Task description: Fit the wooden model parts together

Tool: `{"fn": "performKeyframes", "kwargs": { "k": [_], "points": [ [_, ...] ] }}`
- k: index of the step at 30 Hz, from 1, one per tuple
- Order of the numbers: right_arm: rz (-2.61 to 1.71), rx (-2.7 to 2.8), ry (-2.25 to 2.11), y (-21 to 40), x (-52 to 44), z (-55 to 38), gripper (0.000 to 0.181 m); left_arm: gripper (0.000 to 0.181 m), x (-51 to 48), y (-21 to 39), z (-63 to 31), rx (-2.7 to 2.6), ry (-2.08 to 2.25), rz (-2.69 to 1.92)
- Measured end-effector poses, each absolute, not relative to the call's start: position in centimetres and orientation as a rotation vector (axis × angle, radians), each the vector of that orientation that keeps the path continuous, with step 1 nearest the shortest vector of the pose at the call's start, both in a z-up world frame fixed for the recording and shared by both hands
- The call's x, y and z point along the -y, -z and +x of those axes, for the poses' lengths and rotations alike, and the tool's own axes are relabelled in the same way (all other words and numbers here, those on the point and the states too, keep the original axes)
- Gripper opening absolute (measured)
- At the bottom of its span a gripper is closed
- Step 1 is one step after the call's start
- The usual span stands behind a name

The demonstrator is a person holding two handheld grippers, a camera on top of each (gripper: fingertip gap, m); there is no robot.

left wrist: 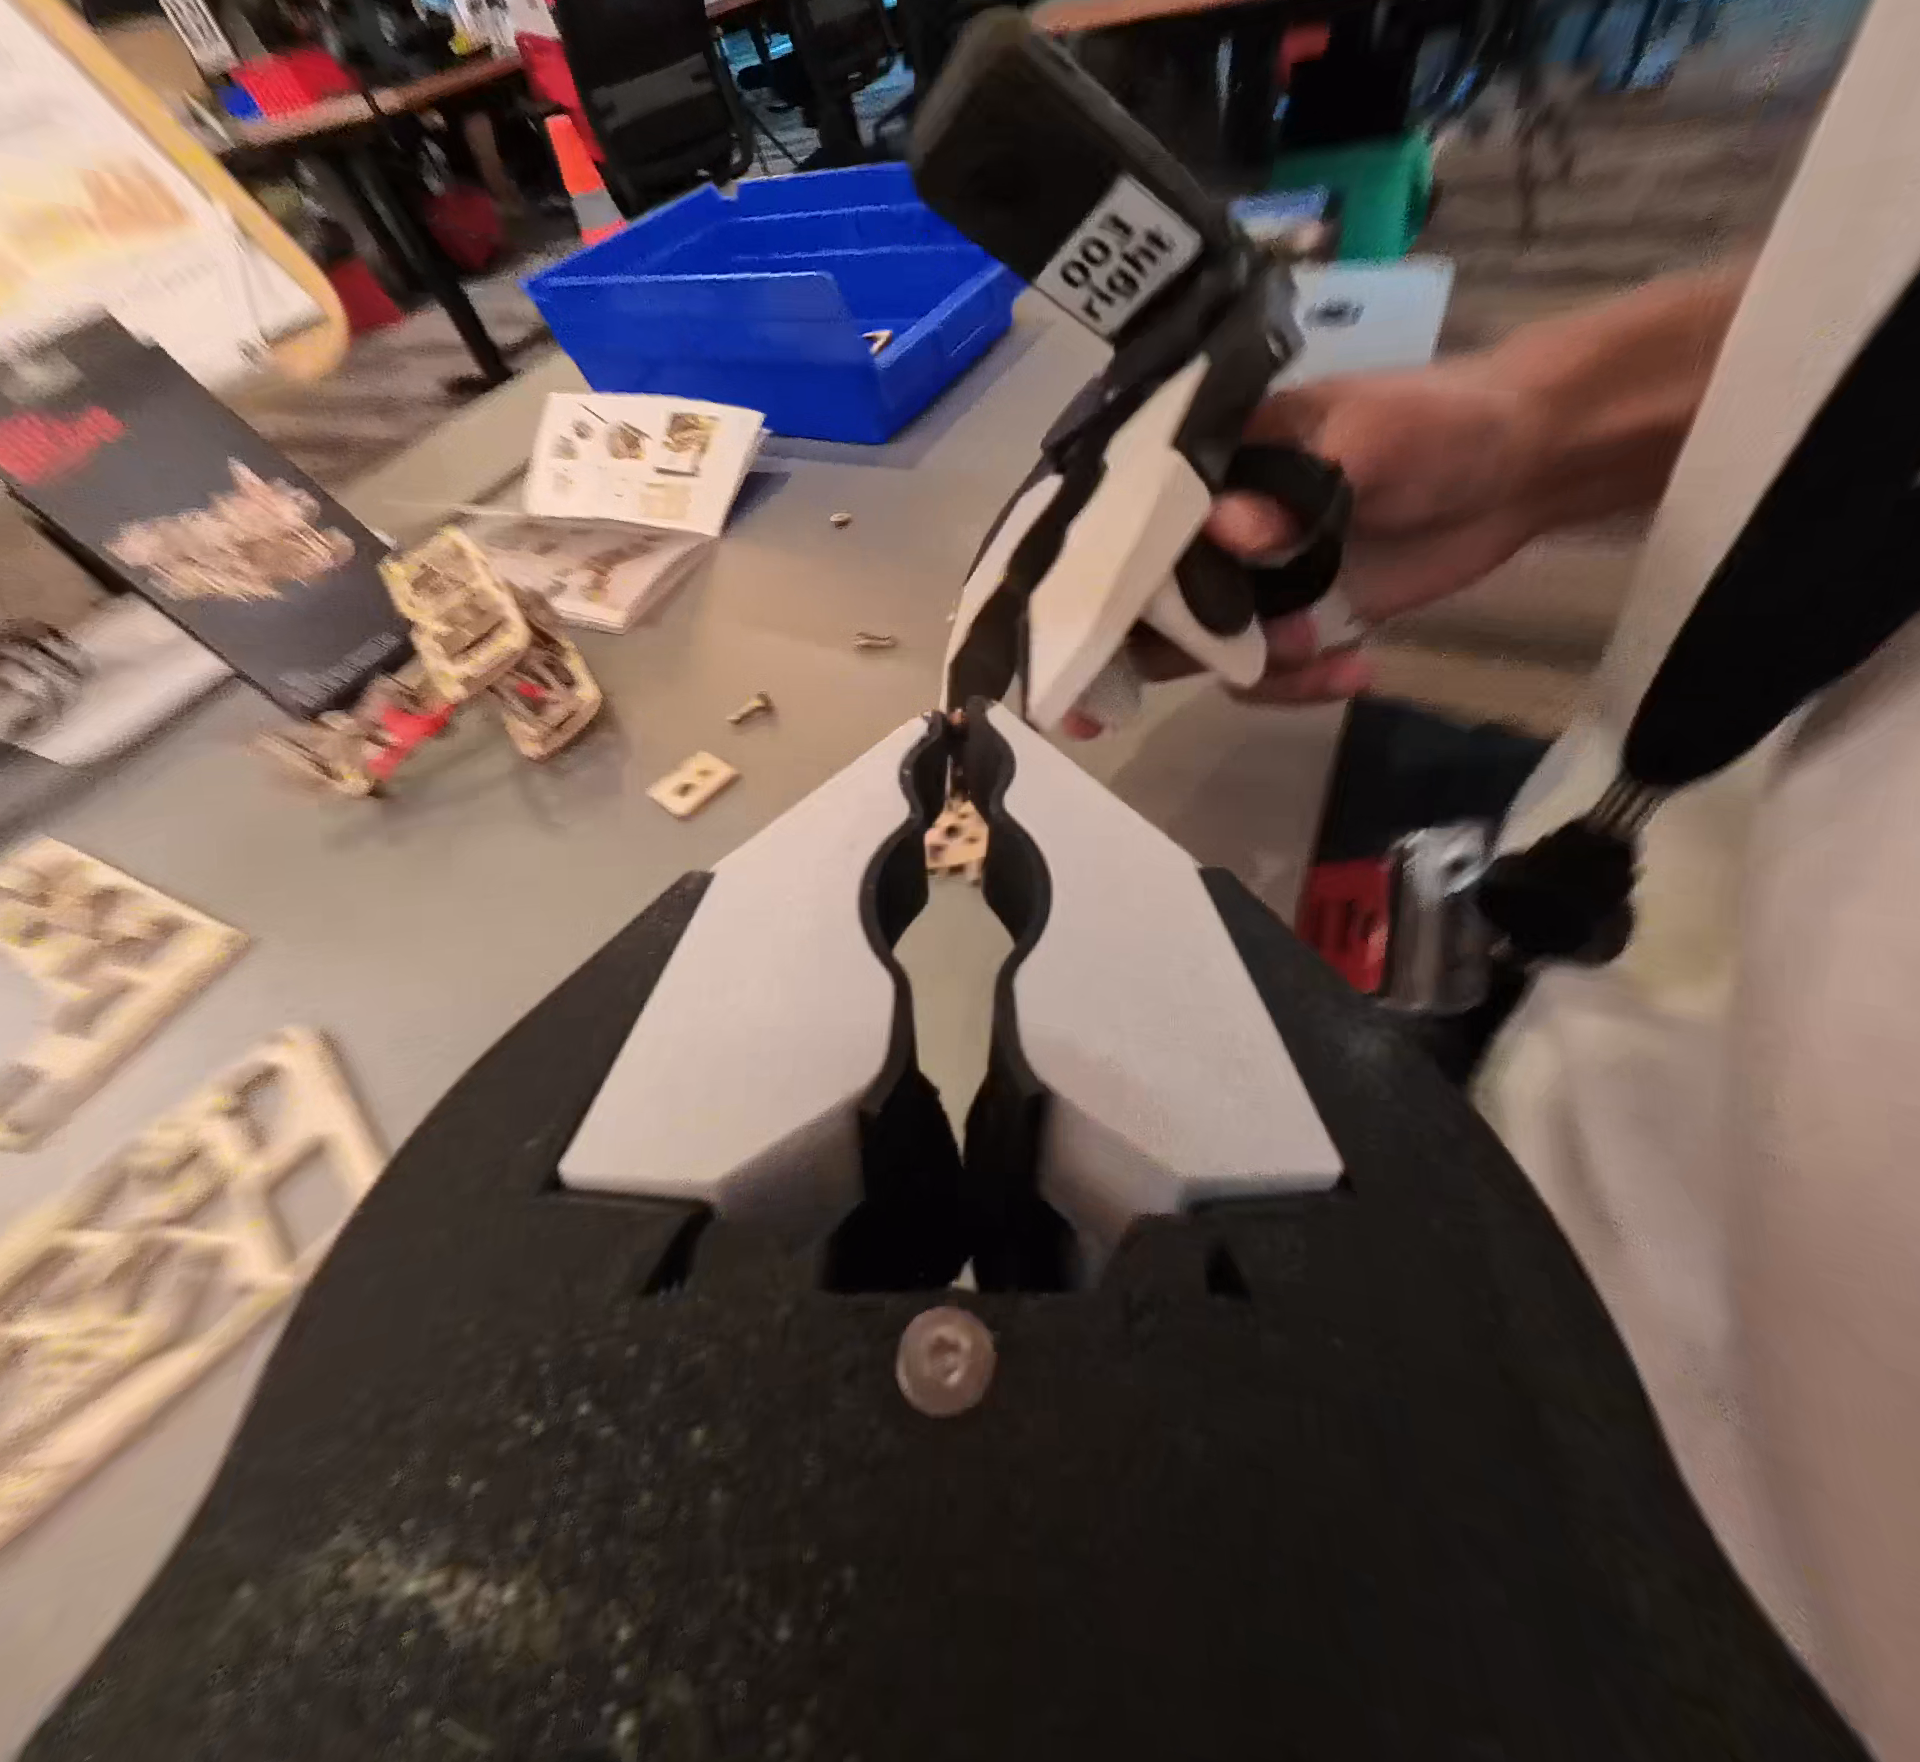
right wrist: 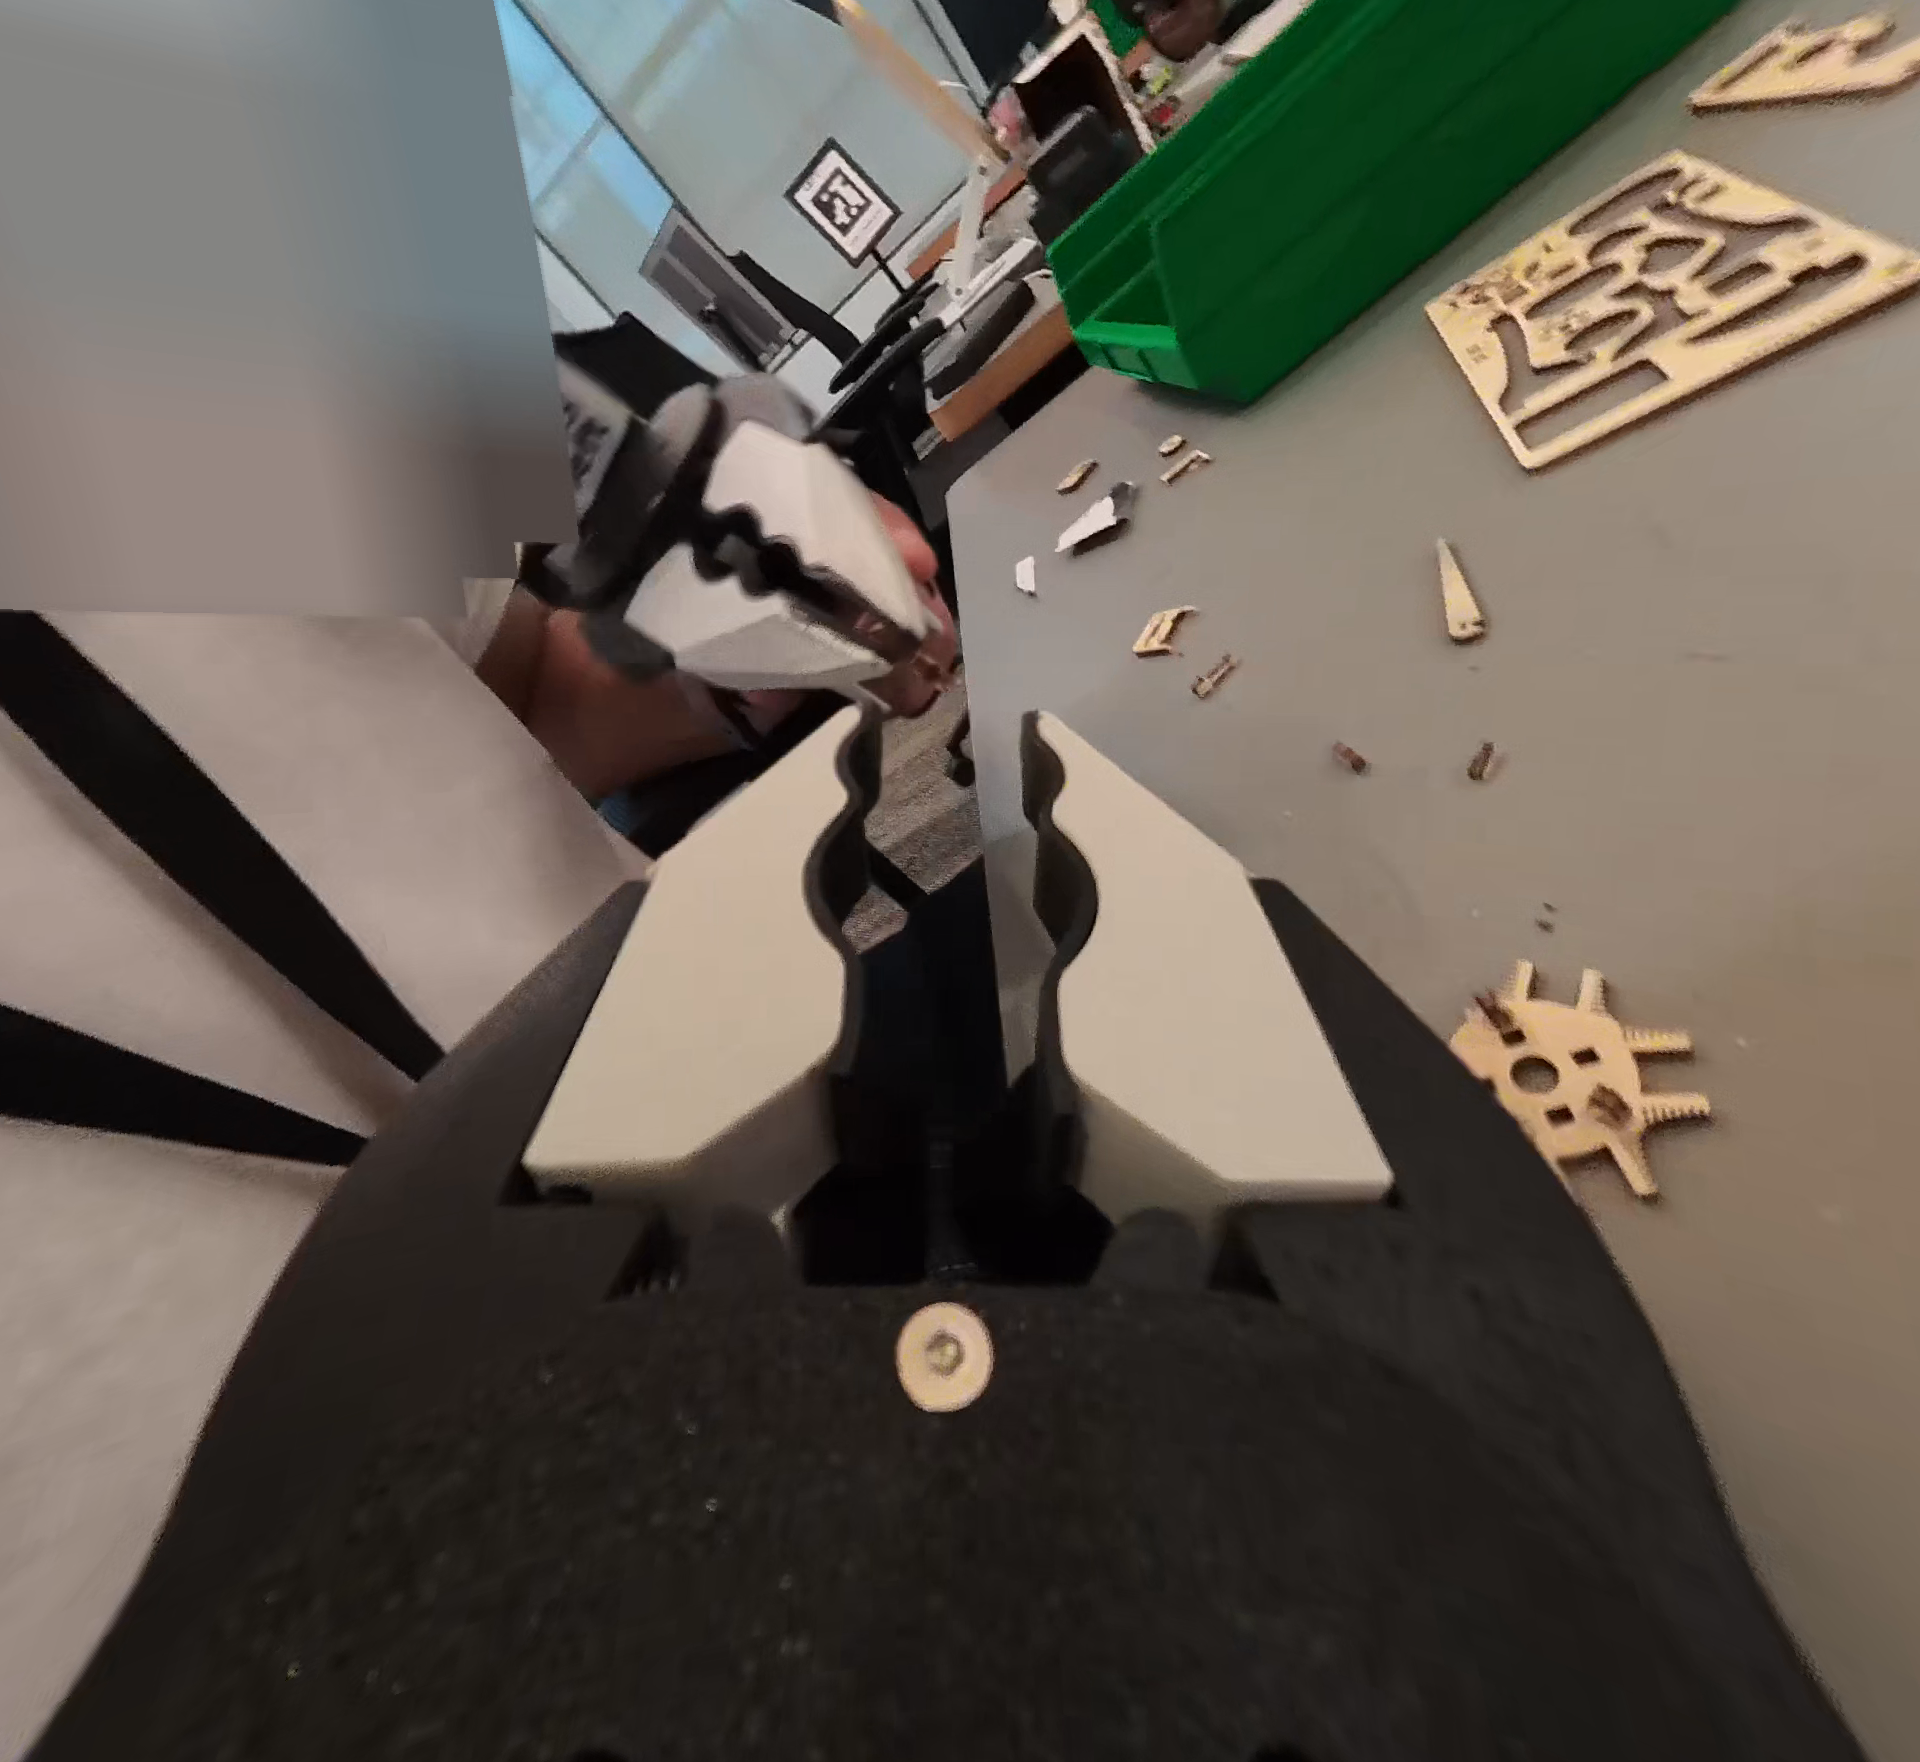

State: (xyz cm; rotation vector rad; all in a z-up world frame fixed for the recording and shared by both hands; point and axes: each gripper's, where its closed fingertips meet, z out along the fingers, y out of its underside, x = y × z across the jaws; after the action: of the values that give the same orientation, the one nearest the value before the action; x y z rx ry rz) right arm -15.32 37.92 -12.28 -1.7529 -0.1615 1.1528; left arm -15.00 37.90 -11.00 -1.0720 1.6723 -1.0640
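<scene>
My left gripper [left wrist: 951, 730] is shut on a small pale wooden part with holes [left wrist: 954, 842], pinched between its black inner pads and held above the grey table [left wrist: 436, 881]. My right gripper [right wrist: 945, 736] is open and empty, hanging over the table's edge. In the left wrist view the right gripper [left wrist: 966, 689] comes down from the upper right in a person's hand, its tips almost touching my left fingertips. In the right wrist view the left gripper [right wrist: 899, 673] is just beyond my open fingers, shut on something small and brown.
A partly built wooden model [left wrist: 488, 663], a dark box [left wrist: 197, 517], an open booklet [left wrist: 634, 486] and a blue bin [left wrist: 779, 299] lie ahead-left. Punched wooden sheets [left wrist: 156, 1245] [right wrist: 1662, 299], a toothed wooden part [right wrist: 1569, 1078], loose small bits [right wrist: 1455, 590] and a green bin [right wrist: 1403, 154] also lie on the table.
</scene>
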Motion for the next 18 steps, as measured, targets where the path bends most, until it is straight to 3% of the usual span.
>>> {"fn": "performKeyframes", "kwargs": {
  "k": [11, 18],
  "points": [
    [-1.644, 0.614, -0.406, 12.6, -38.4, -15.3, 0.023, 0.0, -38.4, 10.7, -14.5, -1.169, 2.173, -1.805],
    [-1.632, 0.395, -0.881, 10.6, -37.5, -16.4, 0.019, 0.0, -37.7, 9.9, -14.8, -1.161, 2.215, -1.722]
  ]
}}
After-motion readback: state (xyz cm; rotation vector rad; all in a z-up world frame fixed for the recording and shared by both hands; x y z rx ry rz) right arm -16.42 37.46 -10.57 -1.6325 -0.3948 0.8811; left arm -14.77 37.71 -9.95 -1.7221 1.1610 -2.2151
